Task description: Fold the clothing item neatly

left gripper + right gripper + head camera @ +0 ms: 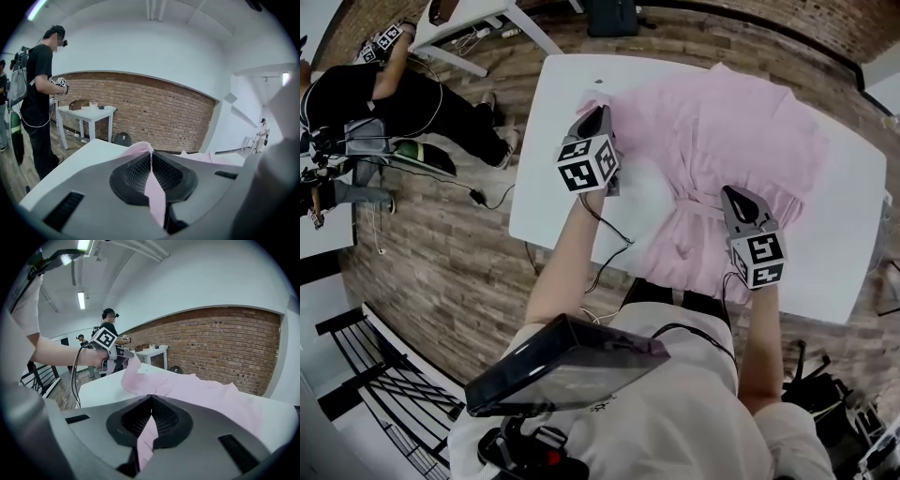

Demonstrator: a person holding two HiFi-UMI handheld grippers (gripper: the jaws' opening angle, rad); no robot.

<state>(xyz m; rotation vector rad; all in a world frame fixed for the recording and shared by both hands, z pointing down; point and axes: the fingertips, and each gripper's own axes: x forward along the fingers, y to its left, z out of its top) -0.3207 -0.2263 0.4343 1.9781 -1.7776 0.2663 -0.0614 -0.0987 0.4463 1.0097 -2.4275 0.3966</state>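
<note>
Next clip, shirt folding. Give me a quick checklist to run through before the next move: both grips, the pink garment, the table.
1. Left tongs shut on a strip of the pink garment: ok.
2. Right tongs shut on pink fabric: ok.
3. Corner held by the left tongs is up off the white table: ok, seen from the right gripper view.
4. Garment lying smooth: not ok, bunched and creased around its middle.
5. Garment fully on the table: cannot tell, its near hem reaches the table edge.
</note>
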